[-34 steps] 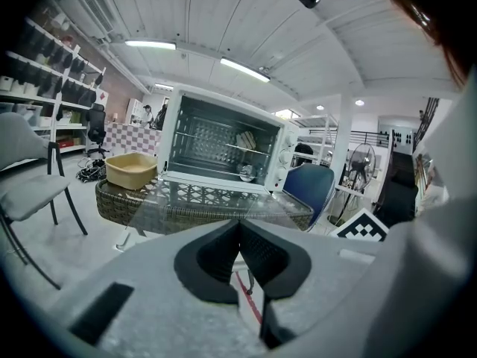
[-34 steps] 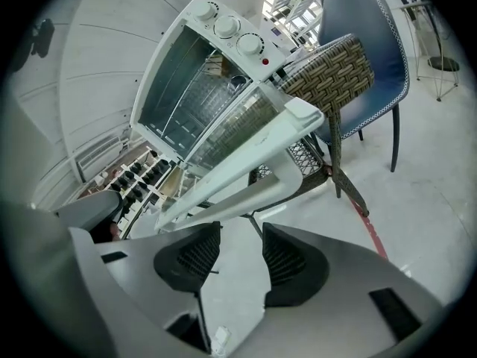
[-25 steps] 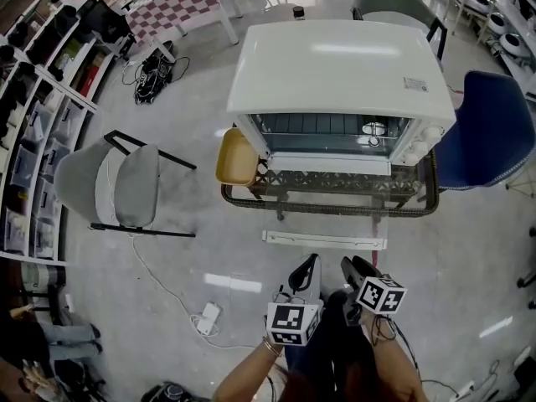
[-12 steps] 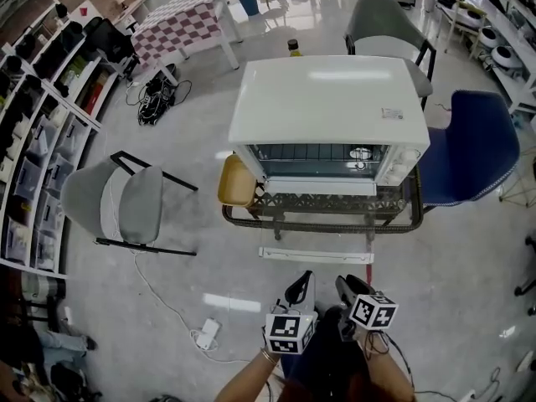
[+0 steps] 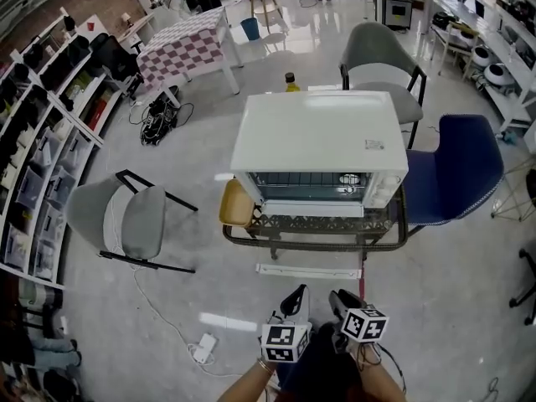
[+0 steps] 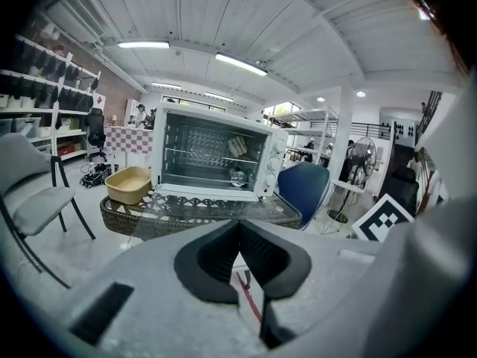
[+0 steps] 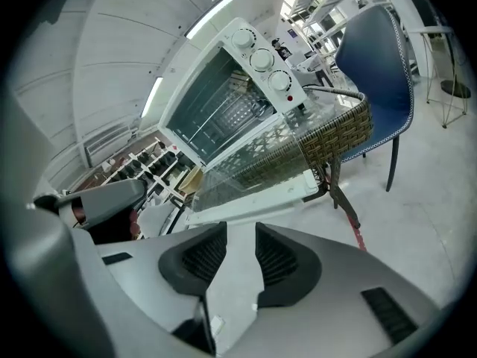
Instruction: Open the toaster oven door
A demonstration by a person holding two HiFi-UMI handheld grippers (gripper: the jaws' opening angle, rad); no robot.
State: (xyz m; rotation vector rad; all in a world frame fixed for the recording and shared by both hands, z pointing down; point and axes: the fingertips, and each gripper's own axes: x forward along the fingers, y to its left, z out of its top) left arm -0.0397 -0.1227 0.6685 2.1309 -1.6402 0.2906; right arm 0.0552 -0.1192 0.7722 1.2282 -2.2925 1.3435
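Left gripper (image 6: 238,224) jaws together, empty, right gripper (image 7: 237,236) jaws partly apart, just closing, nothing between them, toaster oven (image 5: 319,141) at 12 o'clock, door shut, top sticker unreadable.

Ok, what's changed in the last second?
The jaws of the right gripper have just been closing, with nothing between them. The head view has pulled back, so the toaster oven looks smaller. Its door is still shut, and the left gripper still holds nothing.
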